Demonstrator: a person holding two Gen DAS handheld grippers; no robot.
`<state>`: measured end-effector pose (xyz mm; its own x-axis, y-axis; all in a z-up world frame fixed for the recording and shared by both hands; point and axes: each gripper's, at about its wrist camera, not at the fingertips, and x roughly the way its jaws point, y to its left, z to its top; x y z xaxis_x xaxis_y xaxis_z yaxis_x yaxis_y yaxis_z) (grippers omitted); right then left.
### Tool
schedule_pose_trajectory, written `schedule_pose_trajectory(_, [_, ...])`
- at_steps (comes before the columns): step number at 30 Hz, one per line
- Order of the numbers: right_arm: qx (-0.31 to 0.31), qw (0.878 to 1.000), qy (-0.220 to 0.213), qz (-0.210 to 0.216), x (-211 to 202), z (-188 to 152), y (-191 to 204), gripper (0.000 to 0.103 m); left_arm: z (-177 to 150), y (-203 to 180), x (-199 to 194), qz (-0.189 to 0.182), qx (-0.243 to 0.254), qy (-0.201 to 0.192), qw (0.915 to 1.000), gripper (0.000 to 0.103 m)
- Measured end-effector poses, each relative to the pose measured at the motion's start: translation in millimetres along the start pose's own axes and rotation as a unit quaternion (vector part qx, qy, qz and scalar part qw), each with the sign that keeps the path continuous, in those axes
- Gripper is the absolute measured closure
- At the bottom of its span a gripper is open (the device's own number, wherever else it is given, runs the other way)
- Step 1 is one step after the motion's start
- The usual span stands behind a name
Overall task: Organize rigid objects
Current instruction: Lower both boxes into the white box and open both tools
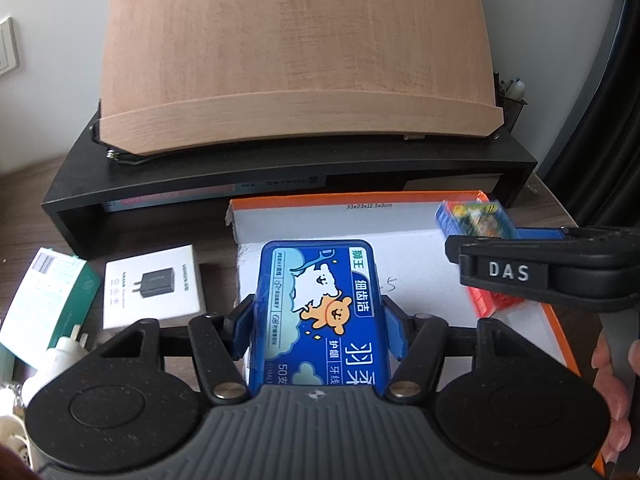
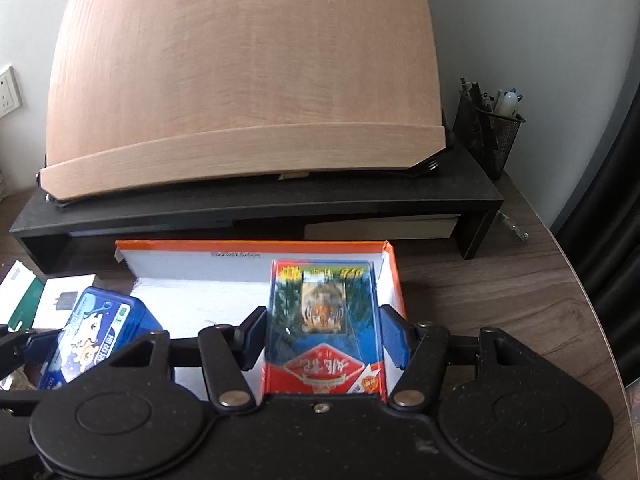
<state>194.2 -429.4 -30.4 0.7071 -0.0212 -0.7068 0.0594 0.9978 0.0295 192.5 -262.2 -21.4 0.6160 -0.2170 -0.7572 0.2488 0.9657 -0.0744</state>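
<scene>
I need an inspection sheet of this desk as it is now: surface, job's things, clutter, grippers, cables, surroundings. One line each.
Surface: brown wood-grain desk; black riser at the back.
Job's things: blue floss box and tiger card box, both held over the open orange box with a white inside.
Clutter: white charger box, green-white box and white plug left of the orange box.
Grippers: left hand-held gripper shut on the floss box; right hand-held gripper shut on the card box.
Cables: nothing seen.
Surroundings: tilted wooden board on the riser, mesh pen holder, wall socket, dark curtain.
</scene>
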Motion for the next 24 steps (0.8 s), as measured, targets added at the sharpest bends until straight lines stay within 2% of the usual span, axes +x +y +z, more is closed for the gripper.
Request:
schedule_pose_trajectory(2, [0.002,1.0,-0.021,-0.004,-8,0,-3,0.024,2,-2,3,-0.006,0.001,0.0,1.0,0.04])
schedule_pose_trajectory(7, [0.016,0.998,-0.054,-0.016,-31,-3,-16,0.023,7,-12,9,-0.029,0.009,0.0,0.9995,0.039])
schedule_pose_trajectory(8, [0.022,0.998,-0.06,-0.019,-36,-5,-19,0.022,7,-15,10,-0.033,0.013,0.001,0.9994,0.038])
schedule_pose_trajectory(9, [0.03,0.997,-0.066,-0.02,-42,-9,-22,0.022,7,-17,11,-0.034,0.016,0.003,0.9993,0.026])
schedule_pose_trajectory(10, [0.037,0.997,-0.071,-0.019,-48,-13,-26,0.022,7,-19,11,-0.034,0.016,0.003,0.9993,0.022])
schedule_pose_trajectory(13, [0.043,0.996,-0.074,-0.019,-62,-26,-31,0.021,4,-21,5,-0.037,0.014,0.0,0.9992,0.019])
schedule_pose_trajectory(19, [0.057,0.995,-0.078,-0.025,-84,-40,-28,0.021,-4,-16,-23,-0.024,0.002,-0.007,0.9997,0.015])
schedule_pose_trajectory(24, [0.063,0.995,-0.079,-0.013,-99,-48,-13,0.021,-21,-2,-57,0.005,-0.004,-0.015,0.9999,0.01])
